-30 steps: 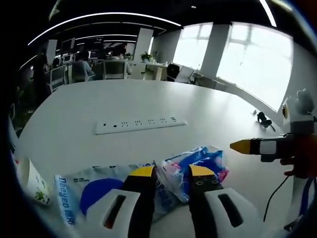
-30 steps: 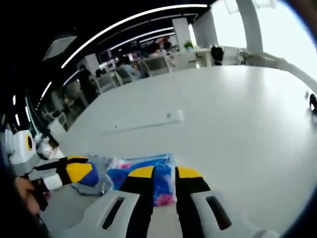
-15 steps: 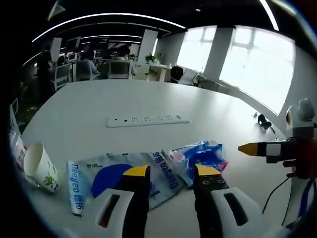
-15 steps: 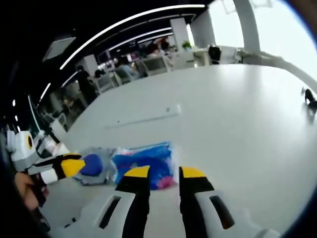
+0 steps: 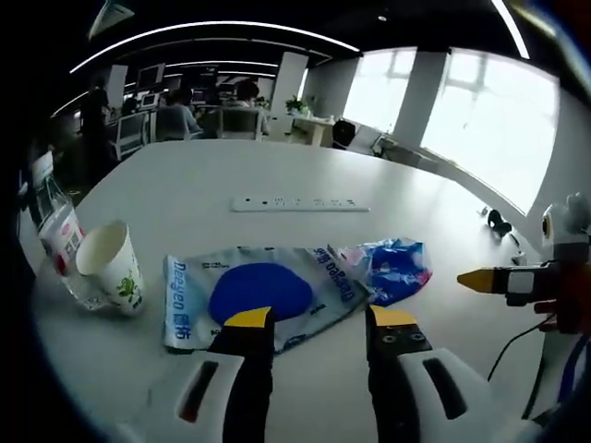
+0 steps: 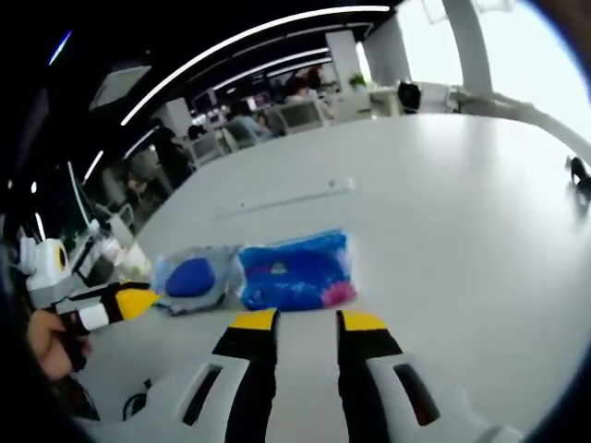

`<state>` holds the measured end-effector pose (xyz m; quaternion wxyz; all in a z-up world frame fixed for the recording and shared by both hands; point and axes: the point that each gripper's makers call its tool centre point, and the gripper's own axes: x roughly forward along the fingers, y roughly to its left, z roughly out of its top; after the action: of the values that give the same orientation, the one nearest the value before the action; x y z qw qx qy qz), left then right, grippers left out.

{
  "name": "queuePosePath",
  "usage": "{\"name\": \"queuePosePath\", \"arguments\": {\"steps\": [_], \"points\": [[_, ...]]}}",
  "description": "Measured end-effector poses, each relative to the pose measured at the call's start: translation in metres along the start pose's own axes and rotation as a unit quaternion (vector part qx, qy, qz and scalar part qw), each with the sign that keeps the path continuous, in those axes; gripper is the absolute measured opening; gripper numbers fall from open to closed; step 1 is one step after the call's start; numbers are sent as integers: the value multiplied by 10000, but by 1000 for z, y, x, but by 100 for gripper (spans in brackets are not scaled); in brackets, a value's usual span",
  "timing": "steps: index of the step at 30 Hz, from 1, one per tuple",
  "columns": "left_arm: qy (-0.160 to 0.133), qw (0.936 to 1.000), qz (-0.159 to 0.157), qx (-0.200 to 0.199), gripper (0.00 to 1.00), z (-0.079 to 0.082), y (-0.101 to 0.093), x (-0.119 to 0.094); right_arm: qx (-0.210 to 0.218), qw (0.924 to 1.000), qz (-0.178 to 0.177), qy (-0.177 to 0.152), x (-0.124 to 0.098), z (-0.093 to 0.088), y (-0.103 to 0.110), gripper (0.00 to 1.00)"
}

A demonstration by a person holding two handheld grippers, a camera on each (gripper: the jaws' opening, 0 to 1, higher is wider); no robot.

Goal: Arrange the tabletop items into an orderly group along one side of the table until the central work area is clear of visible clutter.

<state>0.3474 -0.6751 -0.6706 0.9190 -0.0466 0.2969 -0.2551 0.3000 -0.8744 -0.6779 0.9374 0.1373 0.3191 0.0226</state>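
Legible writing: the flat translucent plastic pouch with a large blue oval (image 5: 261, 290) carries blue lettering along its near-left edge reading approximately "Deeyeo"; a second line of blue print near its right end is not readable. The white paper cup (image 5: 113, 268) has a small green leaf motif on its side.

Surface and room: a large white rounded table (image 5: 277, 180) in an open-plan office, with curved ceiling light strips, tall bright windows and seated people at desks in the background. A long white power strip (image 5: 299, 203) lies on the table beyond the pouch. A small dark object (image 5: 500, 222) sits near the far right edge of the table.

Task items: the pouch lies flat at the near side of the table. A crumpled blue plastic packet with pink patches (image 5: 395, 270) touches its right end. The cup stands upright to the left of the pouch, with a clear bottle bearing a red-and-white label (image 5: 57, 238) just behind it.

Grippers: the left gripper (image 5: 319, 322) hovers above the table just short of the pouch, jaws parted, holding nothing. In the right gripper view, the right gripper (image 6: 307, 322) sits just short of the blue packet (image 6: 297, 271), jaws parted and empty.
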Motion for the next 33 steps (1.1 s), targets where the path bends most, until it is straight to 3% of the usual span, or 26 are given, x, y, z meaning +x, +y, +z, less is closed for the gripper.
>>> {"name": "queuePosePath", "arguments": {"steps": [16, 33], "points": [[70, 9999, 37, 137, 39, -32, 12, -48, -45, 9993, 292, 213, -18, -47, 36, 22], [251, 9994, -9, 242, 40, -71, 16, -89, -102, 9980, 504, 358, -32, -81, 68, 22]]}}
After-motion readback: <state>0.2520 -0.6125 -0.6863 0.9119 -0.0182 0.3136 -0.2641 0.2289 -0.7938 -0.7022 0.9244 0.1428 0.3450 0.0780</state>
